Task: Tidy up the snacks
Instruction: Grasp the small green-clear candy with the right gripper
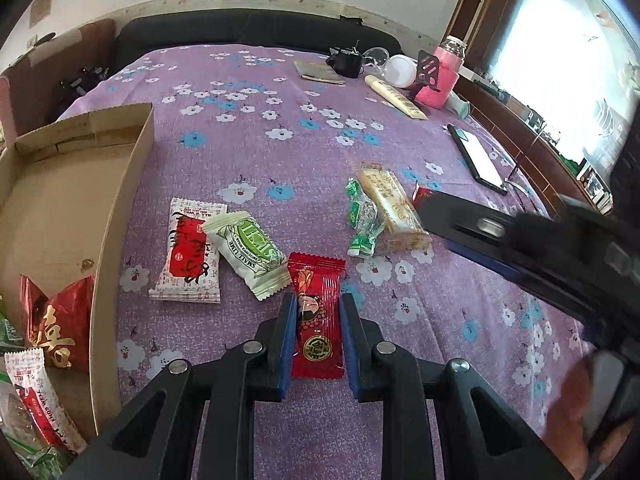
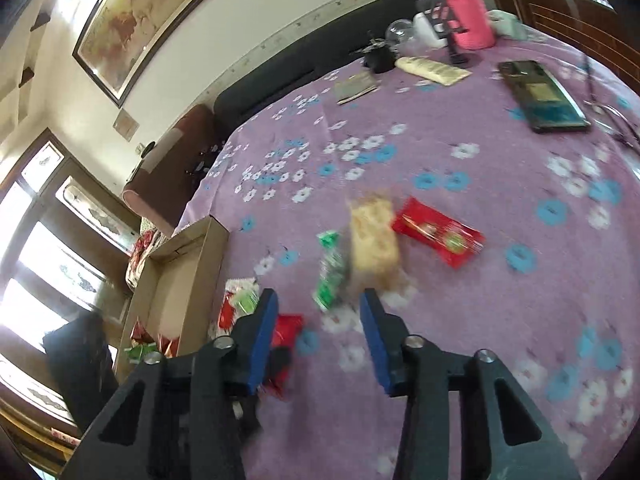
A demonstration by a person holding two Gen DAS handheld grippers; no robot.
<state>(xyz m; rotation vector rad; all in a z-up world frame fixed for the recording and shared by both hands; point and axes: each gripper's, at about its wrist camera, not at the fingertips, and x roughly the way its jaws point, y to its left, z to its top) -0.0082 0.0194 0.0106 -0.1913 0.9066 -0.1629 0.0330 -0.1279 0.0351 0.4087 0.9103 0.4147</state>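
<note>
My left gripper point(image 1: 317, 312) straddles a red snack packet point(image 1: 318, 320) lying on the purple flowered cloth; its blue pads sit close on both sides, contact unclear. Beside it lie a white-green lime packet point(image 1: 250, 254) and a white-red packet point(image 1: 191, 252). Farther right lie a green candy point(image 1: 362, 220) and a beige bar point(image 1: 394, 208). My right gripper point(image 2: 318, 320) is open and empty above the cloth, just short of the green candy point(image 2: 330, 276) and beige bar point(image 2: 374, 240); a red packet point(image 2: 438, 232) lies to their right. A cardboard box point(image 1: 116, 216) at the left holds several snacks.
At the far side of the cloth point(image 1: 280, 120) stand a pink bottle point(image 1: 442, 76), a cream tube point(image 1: 394, 96), a black object point(image 1: 346, 62) and a notebook point(image 1: 318, 72). A phone point(image 1: 478, 158) lies at the right. The right gripper's arm point(image 1: 520, 248) crosses the left wrist view.
</note>
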